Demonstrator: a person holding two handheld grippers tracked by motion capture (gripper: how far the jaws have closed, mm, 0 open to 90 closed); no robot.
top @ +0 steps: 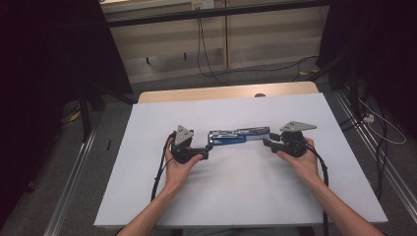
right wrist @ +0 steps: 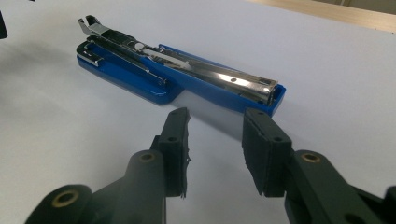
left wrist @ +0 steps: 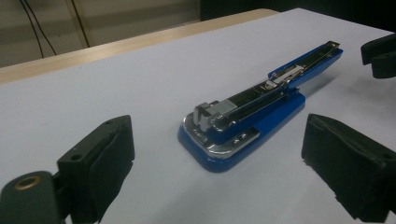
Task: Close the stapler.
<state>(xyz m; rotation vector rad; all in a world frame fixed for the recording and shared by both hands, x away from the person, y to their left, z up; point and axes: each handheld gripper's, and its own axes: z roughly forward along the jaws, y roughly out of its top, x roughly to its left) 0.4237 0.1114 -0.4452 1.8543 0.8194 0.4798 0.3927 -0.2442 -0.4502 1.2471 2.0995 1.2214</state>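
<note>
Nearest me, at the bottom of the high view, my forearms run up to the two tools. My left gripper (top: pixel 208 150) sits left of centre with its jaws spread wide and holding nothing, lined up so the hinge end of the blue stapler (left wrist: pixel 254 109) lies between them, a short way ahead. My right gripper (right wrist: pixel 215 135), right of centre, has jaws partly apart, also empty, aimed at the raised far tip. The stapler lies flat mid-frame on the white table (top: pixel 231 196), apparently swung open. Beyond, cables (top: pixel 204 44) hang by the wall.
</note>
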